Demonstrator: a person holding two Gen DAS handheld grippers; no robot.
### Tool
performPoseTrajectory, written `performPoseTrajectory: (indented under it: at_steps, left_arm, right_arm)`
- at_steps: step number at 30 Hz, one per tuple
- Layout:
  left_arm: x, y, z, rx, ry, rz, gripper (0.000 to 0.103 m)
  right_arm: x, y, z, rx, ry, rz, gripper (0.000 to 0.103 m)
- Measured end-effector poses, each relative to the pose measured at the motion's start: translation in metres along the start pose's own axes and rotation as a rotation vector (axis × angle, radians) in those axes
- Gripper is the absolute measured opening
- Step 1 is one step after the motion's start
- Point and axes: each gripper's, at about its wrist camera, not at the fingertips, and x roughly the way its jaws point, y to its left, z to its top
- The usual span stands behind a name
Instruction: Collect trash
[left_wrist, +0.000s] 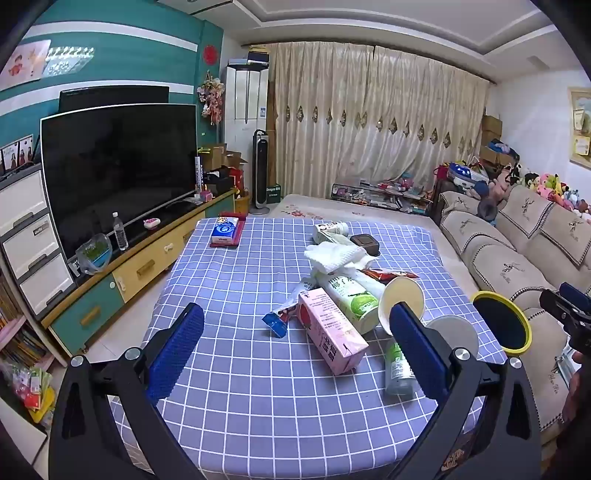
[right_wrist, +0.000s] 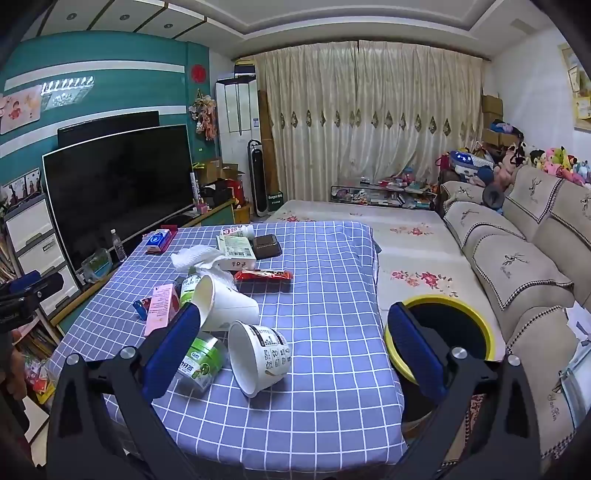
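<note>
Trash lies on the blue checked table (left_wrist: 236, 398): a pink carton (left_wrist: 330, 328), a green-labelled bottle (left_wrist: 351, 299), a white paper cup (left_wrist: 402, 301), a white bowl (right_wrist: 258, 356), a small green bottle (right_wrist: 201, 363), a red wrapper (right_wrist: 263, 275), crumpled tissue (left_wrist: 338, 254) and a blue wrapper (left_wrist: 277, 321). A yellow-rimmed black bin (right_wrist: 443, 328) stands at the table's right edge. My left gripper (left_wrist: 295, 339) is open above the near table, the pink carton between its fingers' line. My right gripper (right_wrist: 291, 343) is open above the bowl.
A tissue pack on a red tray (left_wrist: 226, 229) and a dark box (left_wrist: 365, 243) sit at the far table end. A TV (left_wrist: 118, 166) on a cabinet stands left. A beige sofa (right_wrist: 517, 266) runs along the right, a floral mat (right_wrist: 413, 240) beyond.
</note>
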Motion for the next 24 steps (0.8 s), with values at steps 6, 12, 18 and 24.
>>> performPoseTrajectory:
  at_steps: [6, 12, 18, 24]
  left_arm:
    - [0.000, 0.003, 0.000, 0.005, 0.008, 0.005, 0.099]
    - [-0.002, 0.006, 0.004, -0.024, 0.006, -0.018, 0.099]
    - [0.007, 0.001, -0.002, -0.005, 0.010, -0.003, 0.099]
    - [0.007, -0.001, -0.004, 0.002, 0.010, 0.007, 0.099]
  right_arm:
    - [-0.002, 0.005, 0.001, -0.002, 0.004, 0.002, 0.097]
    - [0.007, -0.001, -0.004, 0.020, 0.009, 0.016, 0.097]
    - [0.008, 0.001, -0.002, 0.022, 0.021, 0.025, 0.097]
    - [0.009, -0.002, -0.002, 0.025, 0.024, 0.028, 0.097]
